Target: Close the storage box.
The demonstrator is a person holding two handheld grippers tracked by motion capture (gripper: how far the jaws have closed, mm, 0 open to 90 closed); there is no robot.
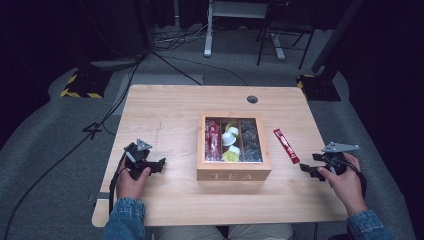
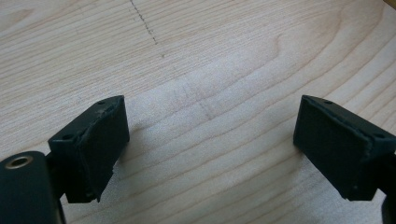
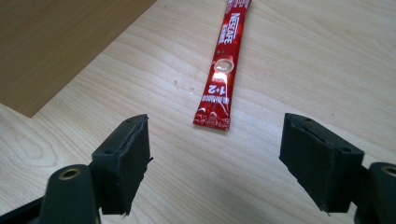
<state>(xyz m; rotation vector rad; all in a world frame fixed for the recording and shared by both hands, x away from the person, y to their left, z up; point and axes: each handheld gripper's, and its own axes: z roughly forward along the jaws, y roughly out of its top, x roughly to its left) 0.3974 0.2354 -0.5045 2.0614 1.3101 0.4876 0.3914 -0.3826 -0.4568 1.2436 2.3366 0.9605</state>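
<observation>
Recording studio or lab, not a home: pale wooden table (image 1: 165,107) set on grey carpet (image 1: 45,130) against black-draped surroundings, cables (image 1: 165,47) trailing across the floor, yellow-and-black hazard tape on stand bases (image 1: 80,86) at either side, white desk frame (image 1: 210,30) and dark chair legs (image 1: 280,42) behind.

The left hand (image 1: 131,180) rests at the near left, its black two-jaw left gripper (image 1: 159,164) spread wide. At the near right, the right hand (image 1: 345,182) holds the black right gripper (image 1: 306,169) with jaws apart, nothing between them.
</observation>
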